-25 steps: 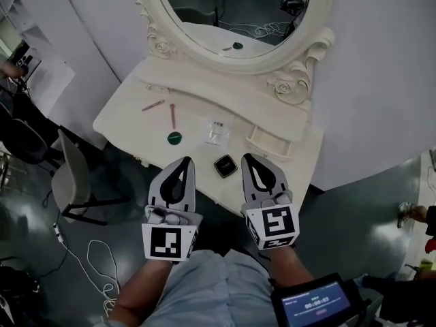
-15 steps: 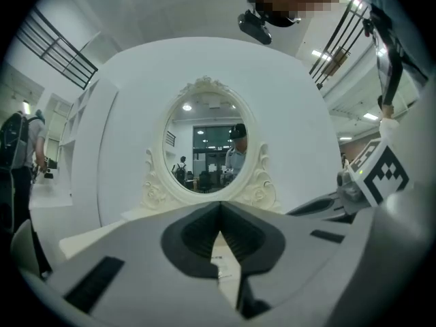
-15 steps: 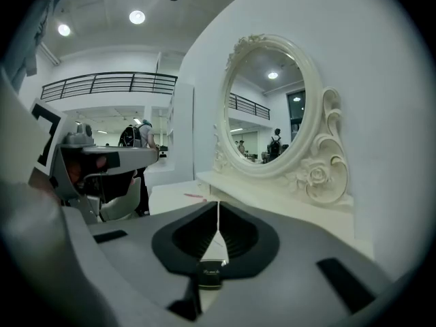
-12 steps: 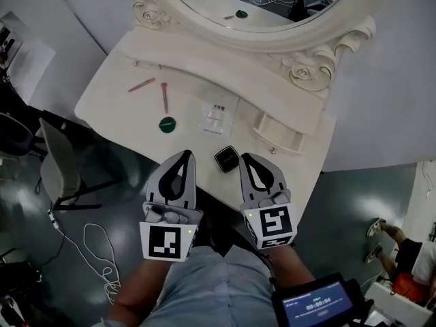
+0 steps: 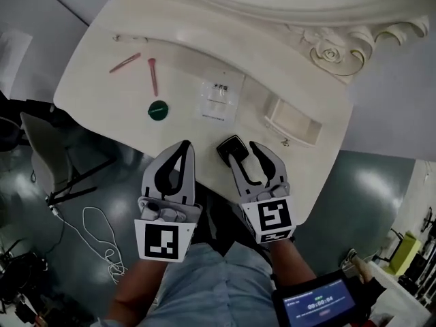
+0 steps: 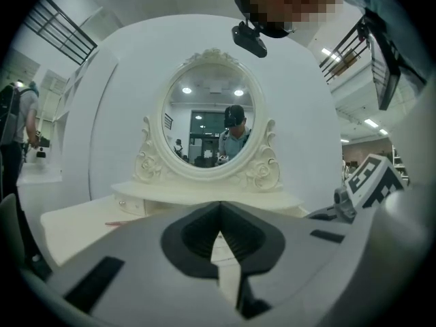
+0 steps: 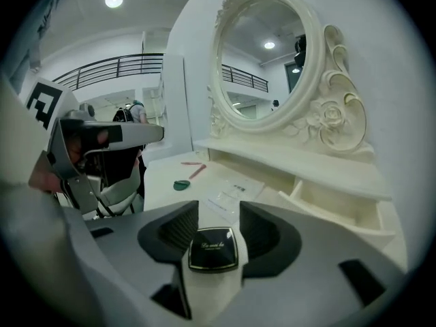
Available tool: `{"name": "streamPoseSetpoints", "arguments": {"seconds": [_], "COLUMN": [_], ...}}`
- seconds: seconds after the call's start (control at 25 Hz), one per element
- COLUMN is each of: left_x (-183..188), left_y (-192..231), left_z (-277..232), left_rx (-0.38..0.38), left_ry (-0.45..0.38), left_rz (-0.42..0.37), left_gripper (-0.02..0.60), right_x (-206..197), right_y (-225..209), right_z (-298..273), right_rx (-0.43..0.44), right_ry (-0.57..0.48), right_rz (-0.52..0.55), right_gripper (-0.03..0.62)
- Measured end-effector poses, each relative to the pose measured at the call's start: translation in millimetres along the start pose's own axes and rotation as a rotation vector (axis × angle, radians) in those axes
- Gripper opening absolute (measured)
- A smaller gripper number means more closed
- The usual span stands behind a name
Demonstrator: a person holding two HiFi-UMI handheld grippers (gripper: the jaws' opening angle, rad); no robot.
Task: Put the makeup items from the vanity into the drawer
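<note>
Pink sticks [image 5: 152, 75] and a green disc [image 5: 157, 110] are lying ahead-left of the left gripper [image 5: 182, 145], which is hovering closed and empty over the vanity [image 5: 95, 80] front edge. The right gripper [image 5: 246, 155] has just been opening, jaws apart around the compact [image 5: 230, 146] near that edge. The drawer [image 5: 294, 126] is sitting open ahead-right, bare top between.
</note>
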State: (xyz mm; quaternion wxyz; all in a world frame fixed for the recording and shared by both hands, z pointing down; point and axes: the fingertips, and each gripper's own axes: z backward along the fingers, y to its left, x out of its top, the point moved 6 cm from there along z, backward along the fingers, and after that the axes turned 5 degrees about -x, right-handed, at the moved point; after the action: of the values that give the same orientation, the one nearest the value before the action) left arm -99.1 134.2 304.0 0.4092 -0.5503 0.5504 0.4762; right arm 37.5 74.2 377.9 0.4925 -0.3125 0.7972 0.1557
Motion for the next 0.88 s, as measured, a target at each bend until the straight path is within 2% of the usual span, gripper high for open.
{"name": "streamPoseSetpoints", "arguments": {"seconds": [0.24,0.4,0.56,0.76,0.88], "left_x": [-21.7,-36.8,-44.9,-52.0,-51.2], "left_y": [15.2,25.4,30.9,31.0,29.2], "left_z": [-10.5,-14.1,-17.5,-24.4,-27.6], "left_rx": [0.0,0.008,0.014,0.009,0.01], "left_ry": [0.046,0.091,0.098,0.124,0.126], "left_rz": [0.025,0.044,0.058,0.067,0.065], "left_gripper": [0.0,0.0,0.0,0.0,0.0], "right_x": [-19.6,-32.9,-42.9,-45.5,-45.2], "right_y": [7.2,11.5,13.3,13.5,15.0], "right_z": [-20.5,-30.2,-36.9,-39.7,-40.9], "right_rx": [0.032,0.045,0.045,0.077,0.11], "right_ry": [0.071,0.118,0.151,0.168,0.179], "right_rz": [0.008,0.04,0.076,0.071,0.171], "right_gripper": [0.258,0.285,0.313,0.324,0.324]}}
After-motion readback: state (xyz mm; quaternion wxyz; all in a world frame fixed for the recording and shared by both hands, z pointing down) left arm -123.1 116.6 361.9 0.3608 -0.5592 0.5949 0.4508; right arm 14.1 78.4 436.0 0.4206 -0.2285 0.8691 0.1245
